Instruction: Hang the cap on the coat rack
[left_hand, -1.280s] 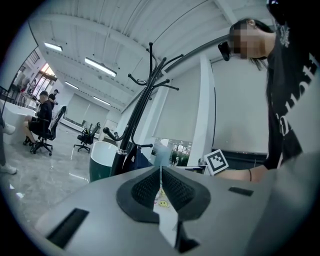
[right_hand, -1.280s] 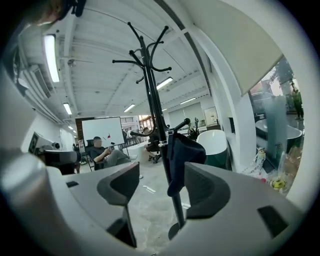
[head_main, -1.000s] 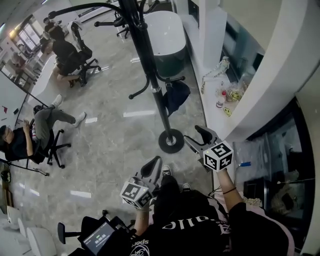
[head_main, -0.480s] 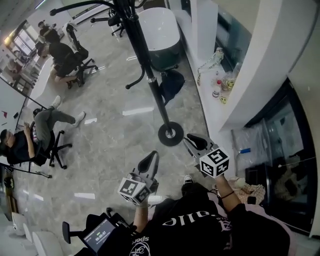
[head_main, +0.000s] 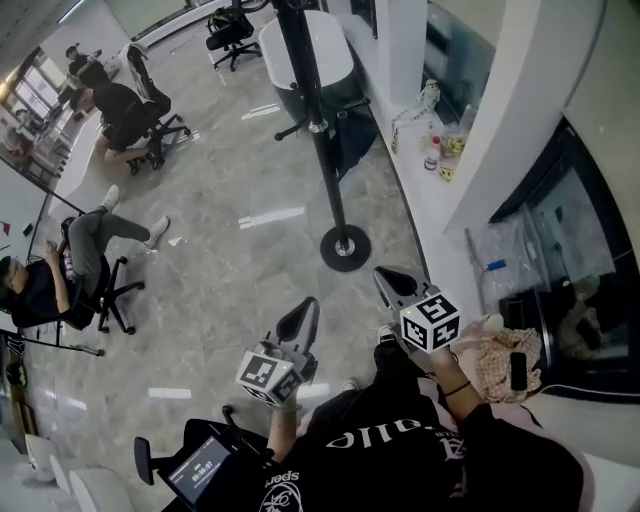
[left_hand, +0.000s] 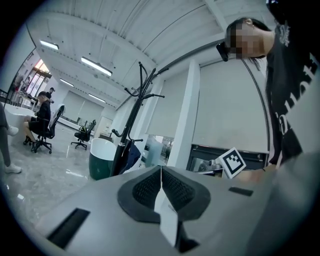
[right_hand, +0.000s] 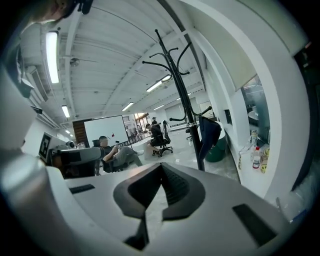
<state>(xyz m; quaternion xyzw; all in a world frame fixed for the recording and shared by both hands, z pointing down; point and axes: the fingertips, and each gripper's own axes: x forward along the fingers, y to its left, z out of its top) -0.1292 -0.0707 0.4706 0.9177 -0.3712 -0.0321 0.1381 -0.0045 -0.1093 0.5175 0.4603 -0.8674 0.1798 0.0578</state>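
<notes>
Left tongs (head_main: 298, 320) and right tongs (head_main: 393, 282) both closed and empty, over open floor (head_main: 230, 260). Coat rack (head_main: 322, 150) stands ahead, base near the white counter (head_main: 420, 218) edge.

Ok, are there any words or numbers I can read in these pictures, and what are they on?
"alle": white letters on the black shirt, upside down, the rest hidden.
Small screen at the bottom: print too small to read.
Bottle: label too small to read.
Marker cubes: square patterns only, no words.
</notes>
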